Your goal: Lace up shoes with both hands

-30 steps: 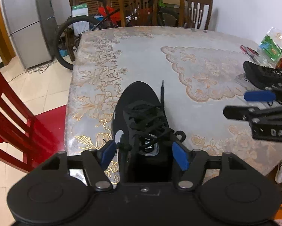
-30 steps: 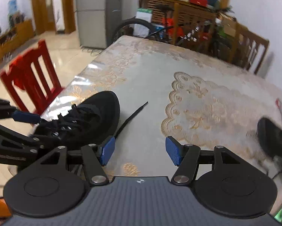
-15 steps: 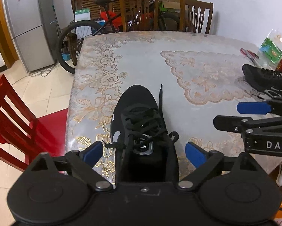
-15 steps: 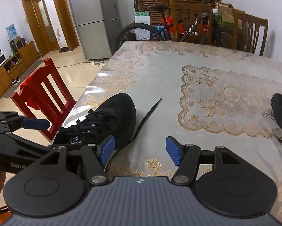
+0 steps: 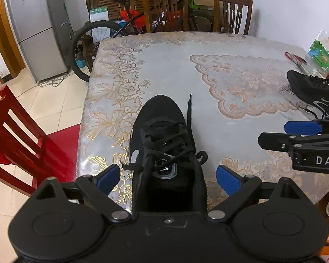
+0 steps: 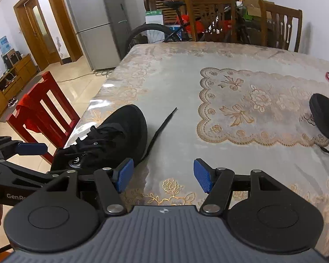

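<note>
A black sneaker (image 5: 162, 131) stands at the near left corner of the table, toe pointing away, laces crossed loosely over its tongue. One lace end (image 5: 188, 109) lies straight on the cloth beside its right side; a short end (image 5: 127, 167) sticks out at the left. My left gripper (image 5: 167, 178) is open, its blue pads either side of the shoe's heel, not touching. My right gripper (image 6: 163, 175) is open over bare cloth, just right of the sneaker (image 6: 111, 140); its left pad sits close to the shoe's side. The long lace (image 6: 160, 131) runs ahead of it.
A second black sneaker (image 5: 313, 89) lies at the table's right side, with scissors (image 5: 295, 58) and a green packet (image 5: 322, 52) behind it. A red chair (image 5: 17, 135) stands off the table's left edge. Wooden chairs and a bicycle (image 5: 124, 28) are beyond the far edge.
My left gripper's jaws have opened wide from around the shoe's heel. Both grippers have pulled back and up a little; the right one turned to face the table.
</note>
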`<state>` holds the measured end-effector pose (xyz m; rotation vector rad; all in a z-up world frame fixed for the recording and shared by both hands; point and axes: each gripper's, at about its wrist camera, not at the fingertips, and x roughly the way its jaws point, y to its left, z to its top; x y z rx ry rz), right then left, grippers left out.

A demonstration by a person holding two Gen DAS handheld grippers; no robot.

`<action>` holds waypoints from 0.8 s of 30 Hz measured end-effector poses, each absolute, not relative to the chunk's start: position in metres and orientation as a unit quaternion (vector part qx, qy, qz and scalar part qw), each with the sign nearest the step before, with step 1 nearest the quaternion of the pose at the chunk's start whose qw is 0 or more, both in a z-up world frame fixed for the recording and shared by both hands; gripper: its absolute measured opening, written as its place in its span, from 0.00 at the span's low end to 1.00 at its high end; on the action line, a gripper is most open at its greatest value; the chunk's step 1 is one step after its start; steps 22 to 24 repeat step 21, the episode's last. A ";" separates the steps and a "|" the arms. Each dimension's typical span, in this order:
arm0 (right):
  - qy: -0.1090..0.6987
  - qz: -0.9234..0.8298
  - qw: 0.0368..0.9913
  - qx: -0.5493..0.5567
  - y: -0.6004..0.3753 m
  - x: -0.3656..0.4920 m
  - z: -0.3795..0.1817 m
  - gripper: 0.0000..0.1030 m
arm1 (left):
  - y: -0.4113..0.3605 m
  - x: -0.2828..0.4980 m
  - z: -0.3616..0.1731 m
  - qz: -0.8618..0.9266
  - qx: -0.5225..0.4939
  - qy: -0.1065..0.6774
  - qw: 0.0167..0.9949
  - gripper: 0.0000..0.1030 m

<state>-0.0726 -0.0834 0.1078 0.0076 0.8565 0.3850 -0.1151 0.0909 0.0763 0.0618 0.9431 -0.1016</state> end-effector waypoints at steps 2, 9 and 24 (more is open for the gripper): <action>0.415 0.188 0.890 0.003 -0.085 -0.070 0.107 0.62 | 0.089 -0.115 0.076 -0.045 0.030 0.455 0.889 0.91; 0.424 0.203 0.883 0.003 -0.085 -0.059 0.100 0.62 | 0.092 -0.112 0.070 -0.020 0.018 0.490 0.871 0.91; 0.441 0.238 0.865 0.006 -0.081 -0.041 0.089 0.62 | 0.091 -0.113 0.068 0.014 0.020 0.511 0.859 0.92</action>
